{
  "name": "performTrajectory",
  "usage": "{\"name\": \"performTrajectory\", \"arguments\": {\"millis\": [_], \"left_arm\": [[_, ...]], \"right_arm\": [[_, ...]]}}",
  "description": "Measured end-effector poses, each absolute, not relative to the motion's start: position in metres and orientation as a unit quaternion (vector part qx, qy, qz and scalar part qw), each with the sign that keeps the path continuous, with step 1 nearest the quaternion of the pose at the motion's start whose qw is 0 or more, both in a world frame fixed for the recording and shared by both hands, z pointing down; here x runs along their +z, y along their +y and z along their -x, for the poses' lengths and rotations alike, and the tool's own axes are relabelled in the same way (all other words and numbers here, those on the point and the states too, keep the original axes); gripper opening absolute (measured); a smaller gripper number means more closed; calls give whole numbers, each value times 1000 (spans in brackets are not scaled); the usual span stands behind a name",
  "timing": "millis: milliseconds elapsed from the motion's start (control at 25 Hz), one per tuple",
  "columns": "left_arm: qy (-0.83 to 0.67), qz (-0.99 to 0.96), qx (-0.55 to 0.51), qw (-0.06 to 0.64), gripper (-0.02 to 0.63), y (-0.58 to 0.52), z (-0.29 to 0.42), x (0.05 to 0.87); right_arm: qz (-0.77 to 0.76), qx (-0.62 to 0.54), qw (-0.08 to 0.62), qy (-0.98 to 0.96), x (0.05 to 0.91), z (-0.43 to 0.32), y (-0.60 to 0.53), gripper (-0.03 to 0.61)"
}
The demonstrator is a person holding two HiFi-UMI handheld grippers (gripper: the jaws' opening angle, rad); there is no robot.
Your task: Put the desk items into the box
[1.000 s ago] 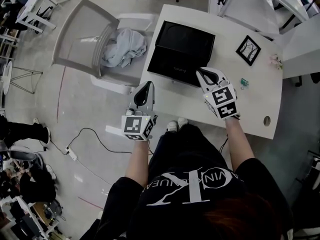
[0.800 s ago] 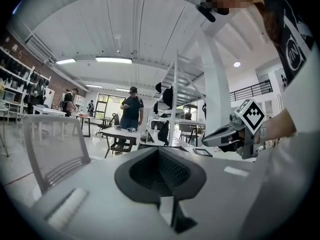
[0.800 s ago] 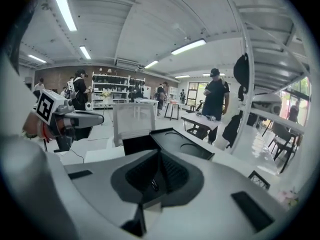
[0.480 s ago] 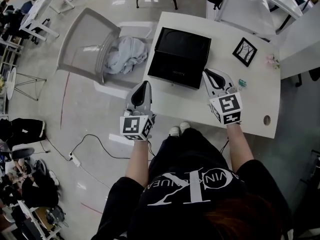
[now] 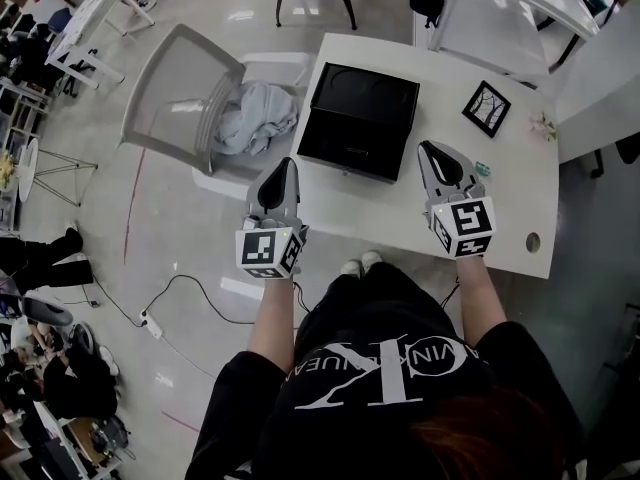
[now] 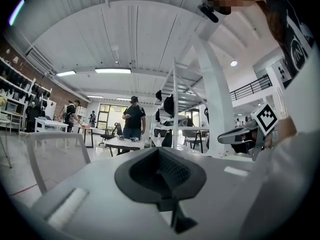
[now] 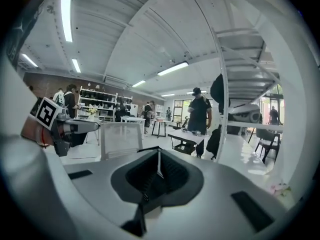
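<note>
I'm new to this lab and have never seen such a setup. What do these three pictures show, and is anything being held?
There is no robot here. A person holds a hand tool in each hand: the left gripper and the right gripper. The patterned cubes are part of them. The top-down picture comes from a camera on the person's head. The other two come from cameras riding on each gripper, looking along its jaws into the room. On the white table lie a black box, a small framed picture and a small teal item. Both grippers have their jaws together with nothing between them, so nothing is held.
</note>
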State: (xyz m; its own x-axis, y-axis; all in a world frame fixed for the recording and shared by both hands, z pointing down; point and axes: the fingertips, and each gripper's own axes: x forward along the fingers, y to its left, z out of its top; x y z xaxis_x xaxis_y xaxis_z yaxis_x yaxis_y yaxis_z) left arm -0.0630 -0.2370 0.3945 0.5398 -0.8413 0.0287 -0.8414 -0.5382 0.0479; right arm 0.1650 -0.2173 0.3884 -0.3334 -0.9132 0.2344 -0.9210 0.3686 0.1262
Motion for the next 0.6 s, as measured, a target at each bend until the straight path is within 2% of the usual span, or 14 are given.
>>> {"name": "performTrajectory", "arguments": {"millis": [600], "left_arm": [[-479,-878,-13,7,9,-236,57,375]], "right_arm": [[-584,6,107,-805,372,-183,-205,25]]}}
